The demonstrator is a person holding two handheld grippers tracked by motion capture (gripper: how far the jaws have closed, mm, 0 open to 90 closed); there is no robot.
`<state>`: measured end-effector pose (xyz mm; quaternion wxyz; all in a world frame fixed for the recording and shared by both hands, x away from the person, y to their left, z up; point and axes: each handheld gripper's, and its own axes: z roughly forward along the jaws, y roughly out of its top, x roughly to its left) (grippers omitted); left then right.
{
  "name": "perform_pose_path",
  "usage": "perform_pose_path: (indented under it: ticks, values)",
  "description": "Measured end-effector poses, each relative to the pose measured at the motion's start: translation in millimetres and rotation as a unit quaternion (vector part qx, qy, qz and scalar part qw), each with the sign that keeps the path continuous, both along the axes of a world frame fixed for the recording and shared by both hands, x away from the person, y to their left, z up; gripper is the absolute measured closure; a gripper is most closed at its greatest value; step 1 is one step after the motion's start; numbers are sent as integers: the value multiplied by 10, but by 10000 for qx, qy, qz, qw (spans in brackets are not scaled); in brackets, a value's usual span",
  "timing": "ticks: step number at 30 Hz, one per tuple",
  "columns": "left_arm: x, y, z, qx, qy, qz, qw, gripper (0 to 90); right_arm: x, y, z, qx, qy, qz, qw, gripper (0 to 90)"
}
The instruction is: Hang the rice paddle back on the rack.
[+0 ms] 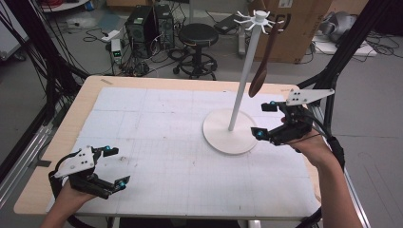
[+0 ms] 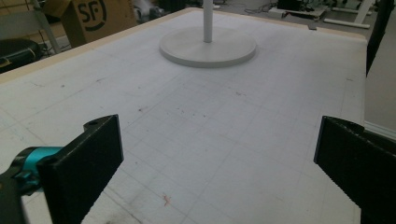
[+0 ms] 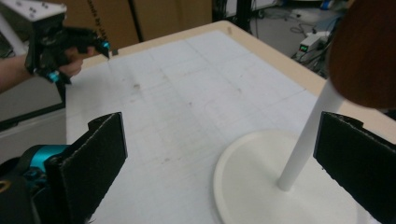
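White gridded surface (image 1: pixel 157 142) carries a stand (image 1: pixel 236 109) with a brown wooden spoon (image 1: pixel 263 66) hanging from its top. Right gripper (image 1: pixel 266 121), fingers apart, should rise squarely to the spoon's bowl; left gripper (image 1: pixel 114 166) waits, fingers apart.

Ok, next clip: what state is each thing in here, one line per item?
Left gripper: open, holds nothing, low over the near left of the table.
Right gripper: open, holds nothing, beside the stand's base.
Spoon: hanging from the rack at the top of the stand, bowl down.
Stand: upright on its round base.
Table: covered by a white gridded mat.
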<state>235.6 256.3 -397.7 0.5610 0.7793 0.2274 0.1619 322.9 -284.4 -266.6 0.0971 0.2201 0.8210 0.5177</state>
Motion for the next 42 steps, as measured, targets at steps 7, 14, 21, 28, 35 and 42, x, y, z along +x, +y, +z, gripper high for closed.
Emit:
perform_pose_path:
  ticks: [7,14,21,28,35,42]
  values:
    - [15,8,9,-45,9,21,10000,19,-80,38,-164,-63,52,183,9998,17]
    - [41,26,19,-117,47,71,9999,19,-145,53,-316,-35,83,115,9999,17]
    - [109,38,39,-242,116,128,9996,19,-209,8,-490,71,144,-36,9999,17]
    - [137,65,65,-381,138,251,9989,19,-263,-53,-599,171,50,-154,9997,17]
    - [170,68,69,-374,105,346,9986,19,-316,-77,-672,227,-7,-221,9995,17]
    - [167,72,81,-407,84,400,9983,19,-369,-59,-720,249,-30,-214,9995,17]
